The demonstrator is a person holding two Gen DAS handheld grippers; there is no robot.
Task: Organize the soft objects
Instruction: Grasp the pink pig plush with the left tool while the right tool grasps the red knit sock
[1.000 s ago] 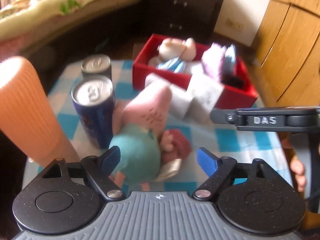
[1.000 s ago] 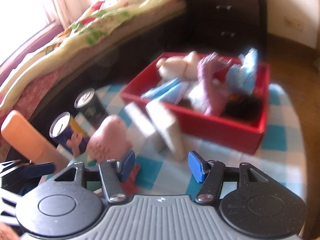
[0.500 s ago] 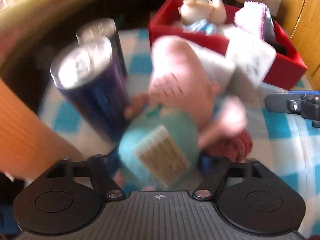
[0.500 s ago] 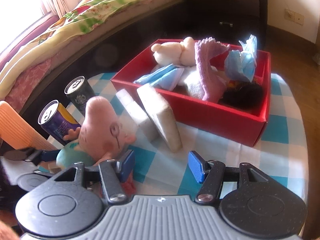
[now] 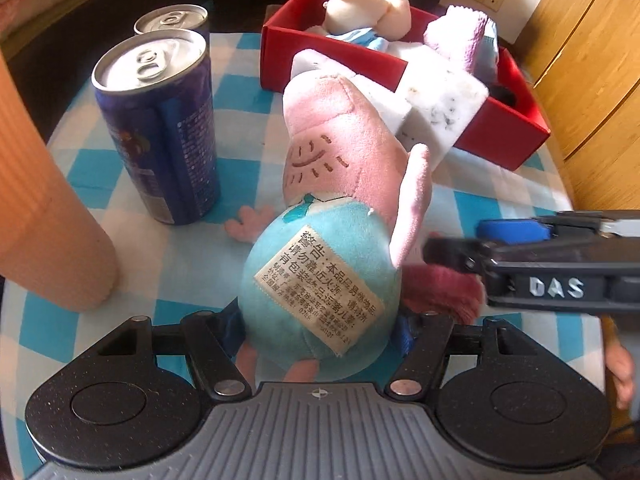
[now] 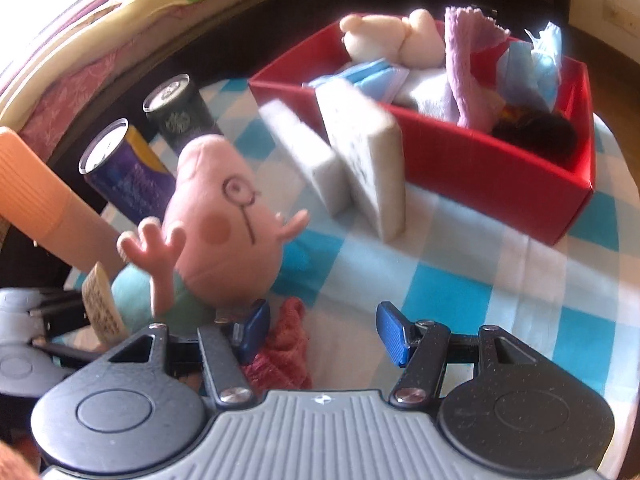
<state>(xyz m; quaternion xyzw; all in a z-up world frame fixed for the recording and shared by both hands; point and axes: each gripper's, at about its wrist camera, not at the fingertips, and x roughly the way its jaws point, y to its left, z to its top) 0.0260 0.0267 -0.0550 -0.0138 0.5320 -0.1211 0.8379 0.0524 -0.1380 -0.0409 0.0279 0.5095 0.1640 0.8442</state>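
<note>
Closing now, left gripper [image 5: 320, 330] low in the left wrist view, blue fingers [image 5: 231, 326] either side of the pig toy [image 5: 320, 288], teal belly wedged between, pads right at the plush though firm pressing cannot be told. Lying mid-frame on the checked cloth [image 5: 500, 200], pink head toward the red box [image 5: 500, 136] at upper right, white label facing up. Leaning against the box front, two white sponges [image 5: 440, 104]. Upper left, a purple can [image 5: 160, 128] with a second can [image 5: 172, 20] behind; far left, an orange cylinder [image 5: 40, 200]. Coming in from the right edge, right gripper [image 5: 472, 240], over a dark red cloth [image 5: 444, 288] just beside the toy. Over in the right wrist view, right gripper [image 6: 320, 330] half spread, nothing pinched, left pad [image 6: 254, 326] above the dark red cloth [image 6: 284, 344], gap showing bare cloth [image 6: 460, 280]. Toy [image 6: 224, 232] at centre left, one arm raised; box [image 6: 500, 168] at upper right, heaped with soft things.
</note>
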